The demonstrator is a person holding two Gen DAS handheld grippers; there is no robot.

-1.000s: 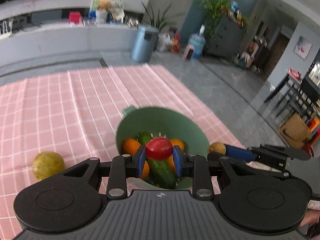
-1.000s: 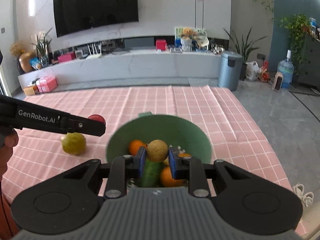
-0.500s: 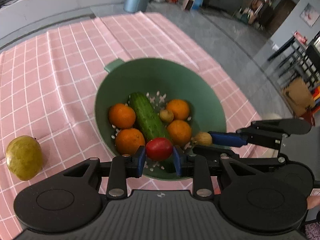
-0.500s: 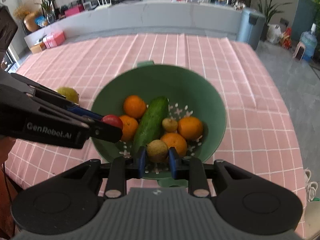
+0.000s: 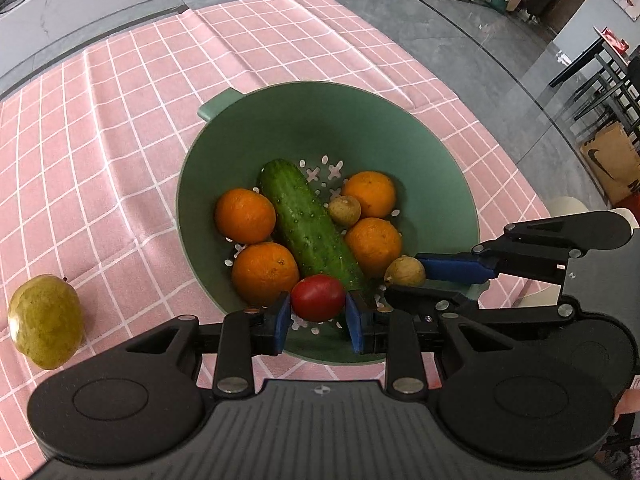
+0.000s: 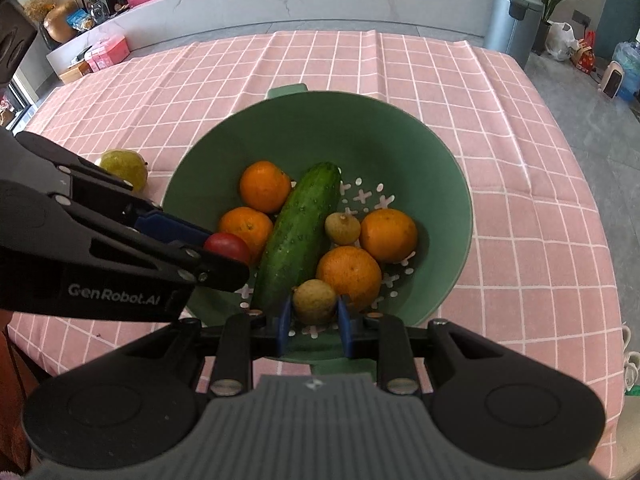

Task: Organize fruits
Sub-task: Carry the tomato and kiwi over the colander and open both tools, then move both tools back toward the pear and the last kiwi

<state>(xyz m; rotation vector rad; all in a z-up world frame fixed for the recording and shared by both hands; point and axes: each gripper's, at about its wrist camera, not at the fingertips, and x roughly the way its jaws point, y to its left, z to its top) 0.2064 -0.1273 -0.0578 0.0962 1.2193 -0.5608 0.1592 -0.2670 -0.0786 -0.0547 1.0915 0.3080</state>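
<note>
A green colander (image 5: 280, 120) (image 6: 400, 128) sits on the pink checked tablecloth and holds a cucumber (image 5: 310, 224) (image 6: 298, 236), several oranges (image 5: 245, 216) (image 6: 265, 186) and a small brown fruit (image 5: 345, 211) (image 6: 342, 228). My left gripper (image 5: 318, 316) is shut on a red tomato (image 5: 318, 297) (image 6: 226, 246) over the colander's near rim. My right gripper (image 6: 314, 320) is shut on a small brown round fruit (image 6: 314, 301) (image 5: 405, 271) beside it, also over the near rim. A yellow-green pear (image 5: 46, 320) (image 6: 124, 168) lies on the cloth left of the colander.
The tablecloth (image 5: 100, 140) (image 6: 520, 200) covers the table, whose right edge drops to a grey floor (image 5: 500, 60). A grey bin (image 6: 512, 20) and a long counter (image 6: 320, 4) stand beyond the far edge.
Both grippers have tilted downward and come over the colander with their fruits, so its contents now show. Both still hold their fruits low over the near rim.
</note>
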